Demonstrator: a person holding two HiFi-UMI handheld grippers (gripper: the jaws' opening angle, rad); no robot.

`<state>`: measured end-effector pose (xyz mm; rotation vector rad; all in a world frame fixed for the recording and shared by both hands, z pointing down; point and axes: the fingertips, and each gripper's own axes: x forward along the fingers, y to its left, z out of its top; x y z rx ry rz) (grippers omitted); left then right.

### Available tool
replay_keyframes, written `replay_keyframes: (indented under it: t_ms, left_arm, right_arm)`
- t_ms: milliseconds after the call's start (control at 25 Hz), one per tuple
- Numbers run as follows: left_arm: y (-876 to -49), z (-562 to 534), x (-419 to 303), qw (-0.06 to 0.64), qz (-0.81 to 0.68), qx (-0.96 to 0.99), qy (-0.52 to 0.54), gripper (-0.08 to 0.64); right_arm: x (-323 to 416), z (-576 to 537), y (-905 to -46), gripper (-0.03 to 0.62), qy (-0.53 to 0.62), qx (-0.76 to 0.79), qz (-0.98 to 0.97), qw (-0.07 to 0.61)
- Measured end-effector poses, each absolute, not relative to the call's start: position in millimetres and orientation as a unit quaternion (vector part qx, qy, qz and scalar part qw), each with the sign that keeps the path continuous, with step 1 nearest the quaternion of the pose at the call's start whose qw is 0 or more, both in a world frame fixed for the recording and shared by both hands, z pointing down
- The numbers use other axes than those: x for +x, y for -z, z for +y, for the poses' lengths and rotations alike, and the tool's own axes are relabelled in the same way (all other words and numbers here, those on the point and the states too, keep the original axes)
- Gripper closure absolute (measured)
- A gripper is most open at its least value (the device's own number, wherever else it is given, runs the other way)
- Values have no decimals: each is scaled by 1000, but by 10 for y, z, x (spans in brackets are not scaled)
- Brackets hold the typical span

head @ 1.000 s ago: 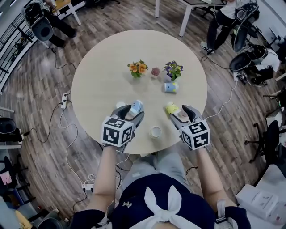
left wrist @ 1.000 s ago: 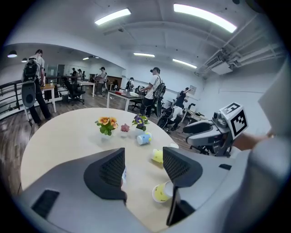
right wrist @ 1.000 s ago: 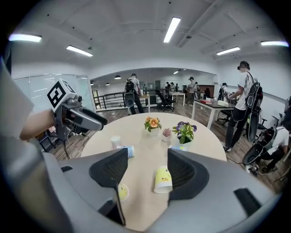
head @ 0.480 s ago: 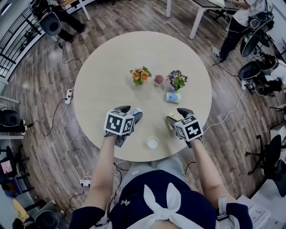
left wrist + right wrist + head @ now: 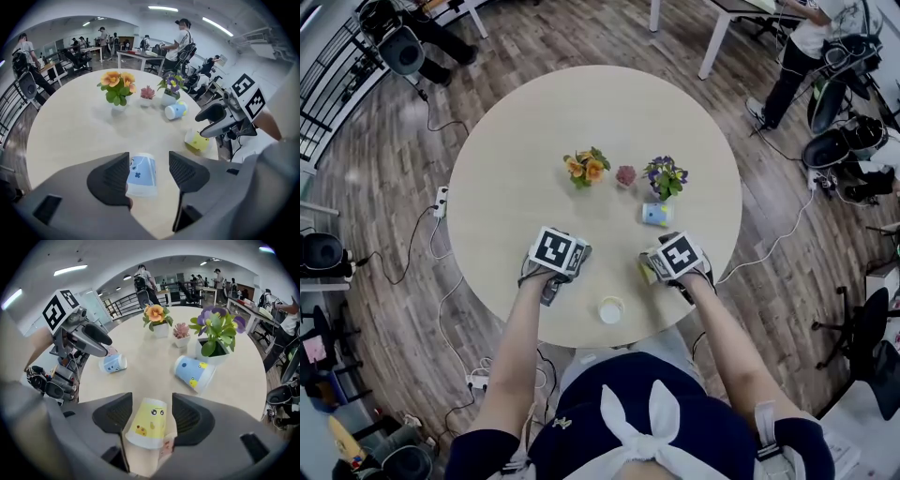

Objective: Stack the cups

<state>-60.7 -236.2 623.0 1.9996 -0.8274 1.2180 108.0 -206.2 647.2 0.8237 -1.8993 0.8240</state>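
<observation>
Ribbed fingers agape, unclamped: left gripper, just widening, astride tapered blue cup; right gripper astride yellow cup.

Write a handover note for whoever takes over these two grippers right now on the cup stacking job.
Left gripper: open, its jaws have just been opening wider. It straddles the pale blue cup, which lies on its side, not gripped.
Right gripper: open around the yellow cup, which also lies on its side, not gripped.
Other cups: the blue cup with yellow marks lies on its side beside the purple flower pot. The white cup sits near the table edge closest to the person, apparently upright.
Done: nothing is stacked.
Left: grip both cups, then nest all four.
</observation>
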Motion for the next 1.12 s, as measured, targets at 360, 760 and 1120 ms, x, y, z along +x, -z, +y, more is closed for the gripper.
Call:
replay_keyframes:
  t_ms: [360, 760, 1120]
  left_arm:
    - [-6563, -2338, -528, 342, -272, 728, -529, 287]
    - [-6741, -2308, -549, 362, -262, 703, -554, 287]
    - [-6752, -2234, -495, 384, -251, 703, -544, 350]
  right_arm:
    - [997, -2086, -6769, 319, -342, 272, -737, 516]
    - [1027, -2068, -6945, 378, -356, 253, -716, 545]
    - [957, -2107, -6841, 545, -355, 260, -731, 522]
